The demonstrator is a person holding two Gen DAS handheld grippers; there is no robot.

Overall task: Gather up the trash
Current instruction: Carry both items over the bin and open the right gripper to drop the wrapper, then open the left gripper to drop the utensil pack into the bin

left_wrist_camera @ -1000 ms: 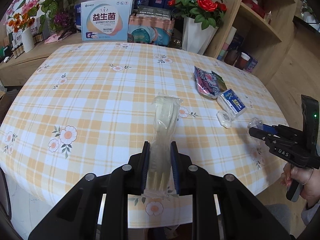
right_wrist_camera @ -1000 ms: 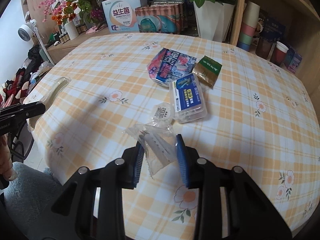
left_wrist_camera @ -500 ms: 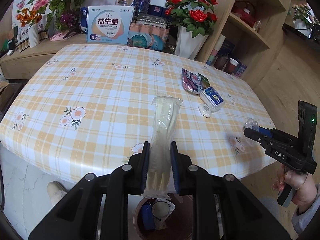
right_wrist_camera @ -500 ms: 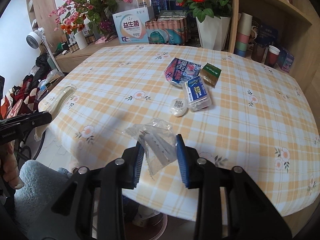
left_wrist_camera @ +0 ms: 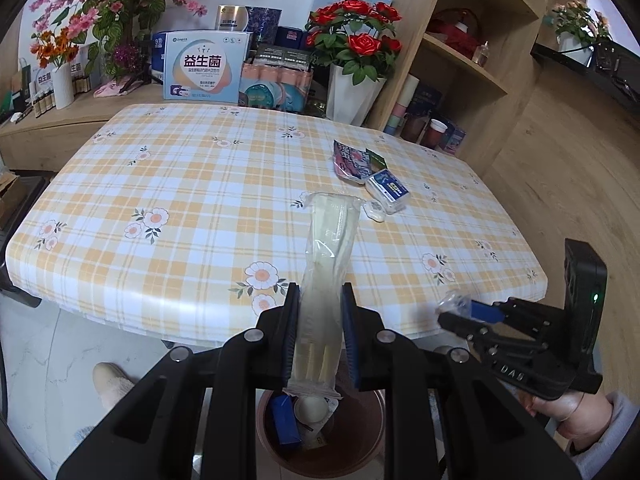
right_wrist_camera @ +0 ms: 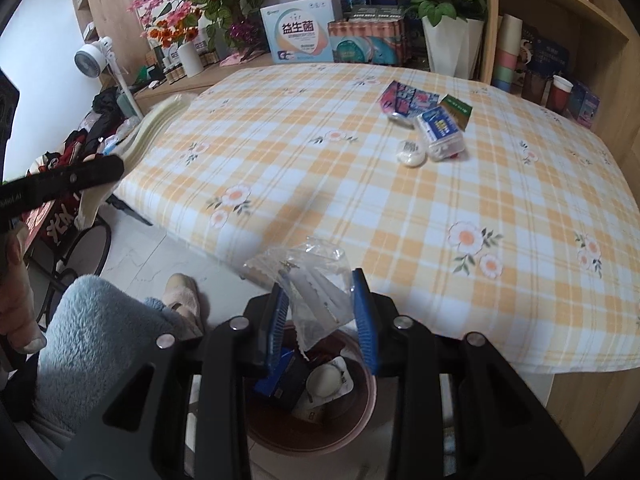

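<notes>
Above the bin [left_wrist_camera: 320, 432], the long wrapper [left_wrist_camera: 326, 264] points away toward the table [left_wrist_camera: 200, 184].

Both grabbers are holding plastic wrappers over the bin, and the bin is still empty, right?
Not quite: the bin isn't empty. The right wrist view shows a blue carton and a white round lid inside. Both grippers do hold plastic wrappers above it.

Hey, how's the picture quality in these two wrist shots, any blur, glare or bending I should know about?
Left wrist view: strong fisheye bowing of the table edges, dark vignette corners, sharp centre, soft glare on the long clear package. Right wrist view: same barrel distortion, bright washed-out wall at upper left, the crumpled clear wrapper is hard to read against the floor, and the bin sits in shade.
</notes>
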